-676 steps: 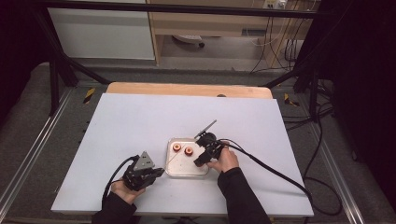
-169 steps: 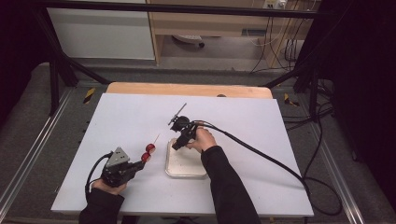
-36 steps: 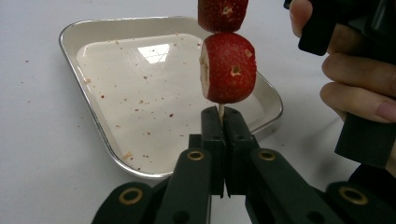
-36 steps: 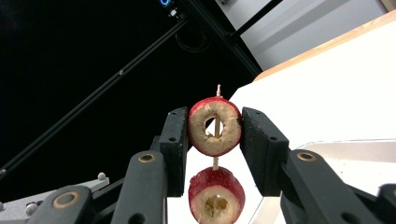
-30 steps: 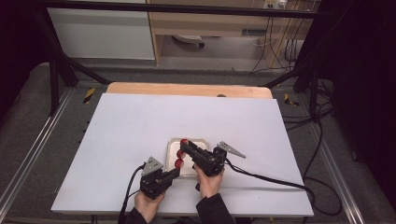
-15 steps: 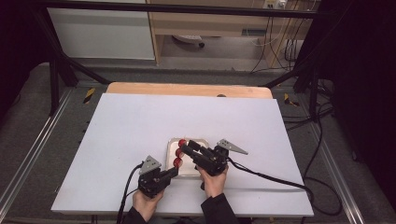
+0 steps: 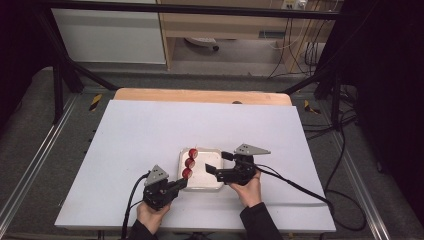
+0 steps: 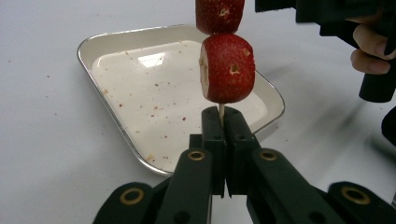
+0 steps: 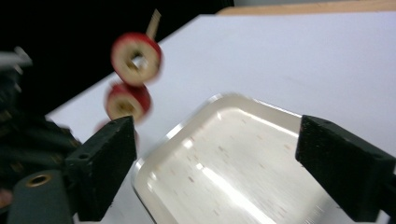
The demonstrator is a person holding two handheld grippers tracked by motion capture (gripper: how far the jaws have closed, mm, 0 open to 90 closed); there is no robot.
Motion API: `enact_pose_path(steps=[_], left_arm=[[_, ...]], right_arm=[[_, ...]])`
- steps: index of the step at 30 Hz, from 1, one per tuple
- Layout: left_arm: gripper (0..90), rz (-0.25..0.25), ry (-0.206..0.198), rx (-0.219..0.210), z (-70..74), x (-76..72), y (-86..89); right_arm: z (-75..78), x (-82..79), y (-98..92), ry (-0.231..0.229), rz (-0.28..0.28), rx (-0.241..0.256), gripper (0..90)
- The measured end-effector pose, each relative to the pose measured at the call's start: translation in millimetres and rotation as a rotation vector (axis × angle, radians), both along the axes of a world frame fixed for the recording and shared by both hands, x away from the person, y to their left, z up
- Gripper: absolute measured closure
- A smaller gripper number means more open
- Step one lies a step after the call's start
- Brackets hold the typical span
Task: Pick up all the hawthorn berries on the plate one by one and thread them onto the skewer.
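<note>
Left claw (image 8: 223,122) clamped on skewer (image 8: 221,112) stick, jaws pressed together around it. Skewer juts toward 12 o'clock from claw tip in left gripper view, strawberry pieces (image 8: 227,67) threaded just beyond jaws. High view: three red pieces (image 7: 189,163) in line over left edge of tray (image 7: 212,179). Right claw (image 9: 212,156) wide apart, gripping nothing, over tray's right side. Skewer at 10 o'clock of right claw, apart from it. Tray on white surface (image 7: 135,130).

The left gripper (image 7: 181,184) sits near, its jaws pressed together and pointing right. The right gripper (image 7: 218,164) has jaws spread wide, pointing left.
</note>
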State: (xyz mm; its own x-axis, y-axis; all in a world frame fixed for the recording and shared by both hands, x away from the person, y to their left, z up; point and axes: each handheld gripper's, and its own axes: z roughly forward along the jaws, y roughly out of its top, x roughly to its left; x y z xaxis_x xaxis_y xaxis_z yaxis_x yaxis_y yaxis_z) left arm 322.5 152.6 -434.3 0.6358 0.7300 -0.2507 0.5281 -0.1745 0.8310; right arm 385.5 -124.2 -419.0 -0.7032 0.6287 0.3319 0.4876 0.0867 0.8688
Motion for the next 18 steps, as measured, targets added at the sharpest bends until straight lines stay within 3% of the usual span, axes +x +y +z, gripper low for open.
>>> enact_pose_path(steps=[6, 14, 18], left_arm=[[88.3, -0.031, 0.014, 0.033, 5.7, 4.7, 6.2], [88.2, -0.08, 0.019, 0.098, 21.5, 10.6, 9.1], [88.1, -0.095, 0.026, 0.129, 31.0, 19.3, 7.1]], right_arm=[[-8.3, -1.9, -24.9, 0.011, 0.019, -0.149, 4.5], [-18.9, -11.6, -62.6, 0.018, 0.005, -0.264, 0.5], [-23.1, -15.9, -79.0, 0.029, -0.013, -0.291, 0.5]])
